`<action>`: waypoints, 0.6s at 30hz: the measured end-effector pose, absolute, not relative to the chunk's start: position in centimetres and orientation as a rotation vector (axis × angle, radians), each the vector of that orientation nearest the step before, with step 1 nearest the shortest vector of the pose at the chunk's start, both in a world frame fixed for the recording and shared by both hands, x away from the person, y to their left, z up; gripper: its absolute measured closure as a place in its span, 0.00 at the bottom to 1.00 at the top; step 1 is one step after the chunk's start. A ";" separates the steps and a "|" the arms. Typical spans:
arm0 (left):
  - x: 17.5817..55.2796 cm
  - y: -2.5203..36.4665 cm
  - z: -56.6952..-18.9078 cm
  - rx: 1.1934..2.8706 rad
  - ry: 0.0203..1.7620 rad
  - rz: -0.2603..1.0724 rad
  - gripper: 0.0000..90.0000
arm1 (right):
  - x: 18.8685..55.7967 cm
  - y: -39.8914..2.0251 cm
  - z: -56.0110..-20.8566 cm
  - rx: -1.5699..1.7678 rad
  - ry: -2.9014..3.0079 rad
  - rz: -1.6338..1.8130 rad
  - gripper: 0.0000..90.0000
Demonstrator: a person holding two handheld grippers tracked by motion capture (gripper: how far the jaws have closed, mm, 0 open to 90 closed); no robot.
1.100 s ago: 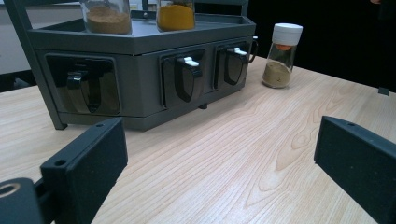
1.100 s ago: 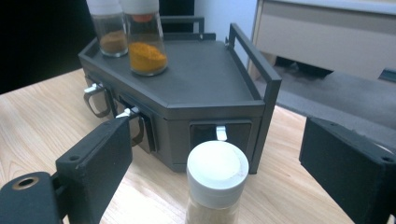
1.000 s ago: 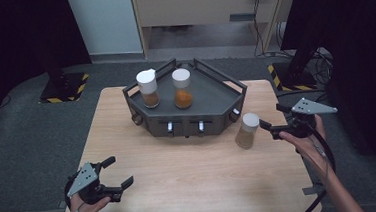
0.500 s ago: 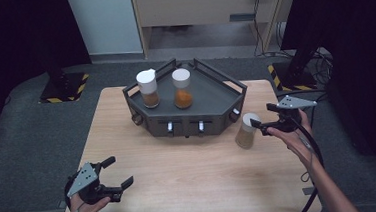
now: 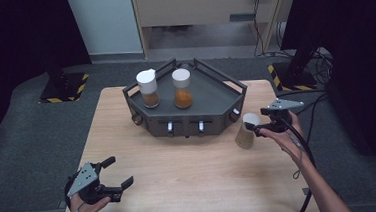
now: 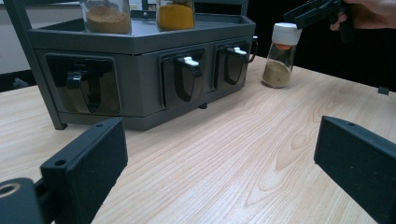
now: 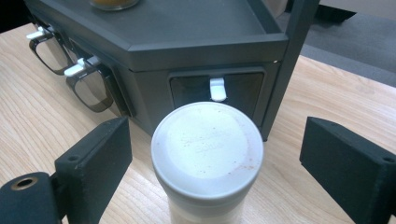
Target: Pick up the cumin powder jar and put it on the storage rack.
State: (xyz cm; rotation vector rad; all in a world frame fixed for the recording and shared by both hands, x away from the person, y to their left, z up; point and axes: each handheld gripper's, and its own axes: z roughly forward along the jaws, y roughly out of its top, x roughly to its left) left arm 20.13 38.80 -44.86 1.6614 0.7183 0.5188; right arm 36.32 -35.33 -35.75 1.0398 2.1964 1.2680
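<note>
A spice jar with a white lid and brownish powder stands on the wooden table, just right of the dark grey rack. My right gripper is open at the jar's top. In the right gripper view the lid sits between the two pads with a gap on each side; the jaws have just been closing a little. My left gripper rests open and holds nothing near the table's front left corner. From the left gripper view the jar stands far off, with the right gripper above it.
Two more white-lidded jars stand on the rack's top tray, one brown, one orange. The rack front has drawer pulls. Bare table top stretches between the grippers. Dark floor surrounds the table.
My right gripper has moved left and down, from beside the jar to around its lid. The left gripper and the jars have stayed where they were.
</note>
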 end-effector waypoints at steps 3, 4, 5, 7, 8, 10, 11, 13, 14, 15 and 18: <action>20.1 38.8 -44.9 1.659 0.719 0.518 0.02 | 36.5 -35.1 -36.1 1.040 2.202 1.266 0.12; 20.1 38.8 -44.9 1.659 0.719 0.518 0.02 | 36.6 -35.0 -36.2 1.046 2.207 1.265 0.12; 20.1 38.8 -44.9 1.661 0.718 0.519 0.02 | 36.7 -34.9 -36.2 1.045 2.212 1.257 0.12; 20.1 38.8 -44.9 1.661 0.718 0.519 0.02 | 36.8 -34.6 -36.3 1.046 2.220 1.237 0.13; 20.1 38.8 -44.9 1.659 0.719 0.519 0.02 | 36.9 -34.6 -36.4 1.047 2.219 1.243 0.15; 20.1 38.8 -44.9 1.659 0.719 0.518 0.02 | 37.1 -34.6 -36.5 1.048 2.227 1.248 0.18; 20.1 38.8 -44.9 1.659 0.719 0.518 0.02 | 37.1 -34.5 -36.5 1.046 2.234 1.241 0.20; 20.1 38.8 -44.9 1.659 0.719 0.518 0.02 | 37.2 -34.4 -36.6 1.046 2.243 1.228 0.22; 20.1 38.8 -44.9 1.659 0.719 0.518 0.02 | 37.3 -34.3 -36.6 1.052 2.245 1.226 0.23; 20.1 38.8 -44.9 1.659 0.719 0.518 0.02 | 37.4 -34.4 -36.7 1.053 2.250 1.226 0.25; 20.1 38.8 -44.9 1.660 0.718 0.519 0.02 | 37.4 -34.3 -36.9 1.046 2.251 1.213 0.33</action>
